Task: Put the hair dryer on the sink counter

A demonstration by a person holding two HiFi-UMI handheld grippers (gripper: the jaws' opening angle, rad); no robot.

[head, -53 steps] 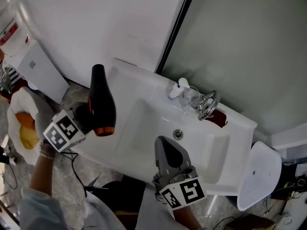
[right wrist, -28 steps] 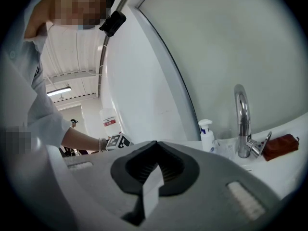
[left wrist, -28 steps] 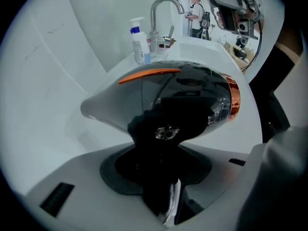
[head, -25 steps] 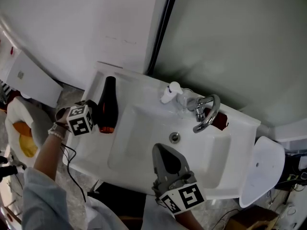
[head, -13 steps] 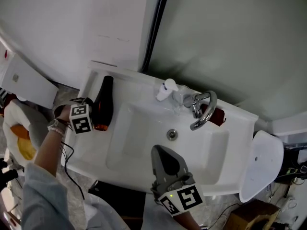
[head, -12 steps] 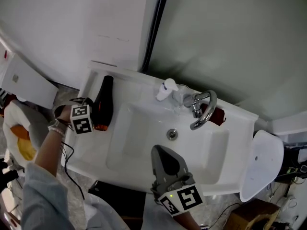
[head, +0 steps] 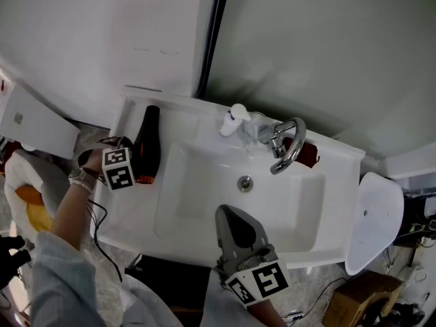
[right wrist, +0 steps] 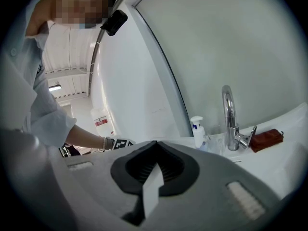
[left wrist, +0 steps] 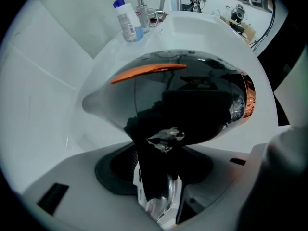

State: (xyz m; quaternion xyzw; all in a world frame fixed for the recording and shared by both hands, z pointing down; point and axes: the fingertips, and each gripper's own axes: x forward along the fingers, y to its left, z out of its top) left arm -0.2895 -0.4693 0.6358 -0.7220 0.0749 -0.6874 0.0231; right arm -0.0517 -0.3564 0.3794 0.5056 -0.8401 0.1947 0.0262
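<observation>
Hair dryer point(head: 147, 142) lies on the left wing of the white sink worktop point(head: 131, 206): black body, narrow end toward the wall, copper-orange ring at the near end.

Worktop is 1 white slab with the basin point(head: 225, 206) sunk in the middle. Faucet point(head: 286, 148), pump bottle point(head: 234, 120) and a dark red block point(head: 308, 154) sit along the back edge. Behind it there's a white wall panel on the left and a grey-green panel on the right, with a dark vertical strip point(head: 212, 39) between the 2. Floor point(head: 112, 271) is mottled grey.

In the head view the marker cube covers the left jaws. The left gripper view shows them: the dryer handle sits between the 2 jaws, pinched, and the jaws have just eased open a touch.

Left hand-held gripper point(head: 119, 165) is right over the handle, at the dryer's left side.

Right hand-held gripper point(head: 229, 213) hangs over the basin's near edge with its jaws pressed together and nothing in them, well apart from the dryer.
</observation>
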